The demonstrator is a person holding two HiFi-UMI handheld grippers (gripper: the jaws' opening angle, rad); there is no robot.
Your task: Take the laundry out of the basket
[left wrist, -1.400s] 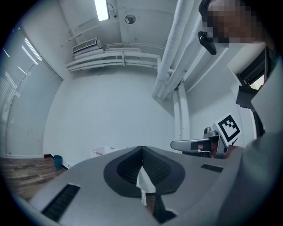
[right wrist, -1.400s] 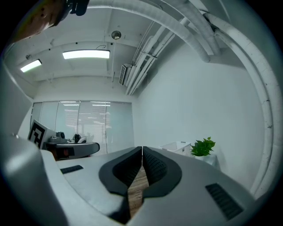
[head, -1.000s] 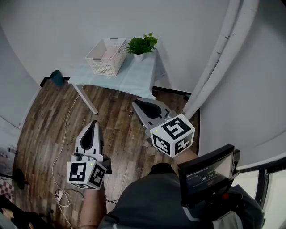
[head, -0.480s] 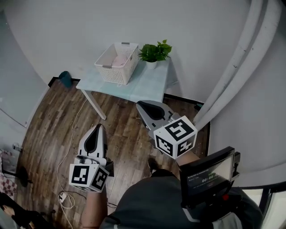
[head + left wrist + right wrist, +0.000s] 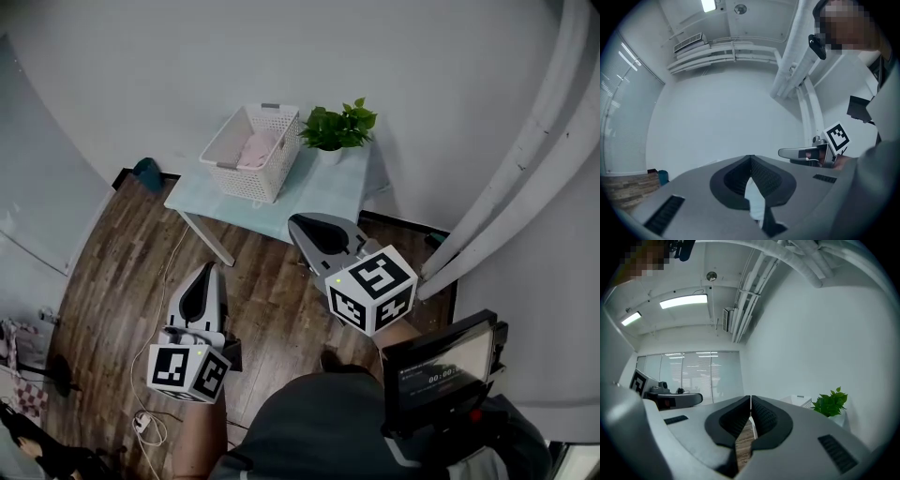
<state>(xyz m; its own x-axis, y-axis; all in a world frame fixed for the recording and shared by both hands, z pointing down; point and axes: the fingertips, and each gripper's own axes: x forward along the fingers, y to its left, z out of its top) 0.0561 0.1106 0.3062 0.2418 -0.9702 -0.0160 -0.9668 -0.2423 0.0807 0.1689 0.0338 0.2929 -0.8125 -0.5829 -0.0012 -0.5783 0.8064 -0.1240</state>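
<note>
Laundry (image 5: 256, 149), pink, lies inside the white basket (image 5: 240, 178), which stands at the far left of the pale surface (image 5: 314, 192). A potted plant (image 5: 339, 129) stands just beside the basket, on its right. Your left tongs (image 5: 207, 272) and right tongs (image 5: 294, 223) both hang over the wooden floor (image 5: 112, 281), each closed on nothing, jaws together. The right tongs are nearer the surface's front edge. Between you and the basket lie floorboards, that front edge and a white leg (image 5: 212, 240). A teal object (image 5: 147, 172) rests by the wall at the left, and pale curtains (image 5: 525, 159) hang at your right.
</note>
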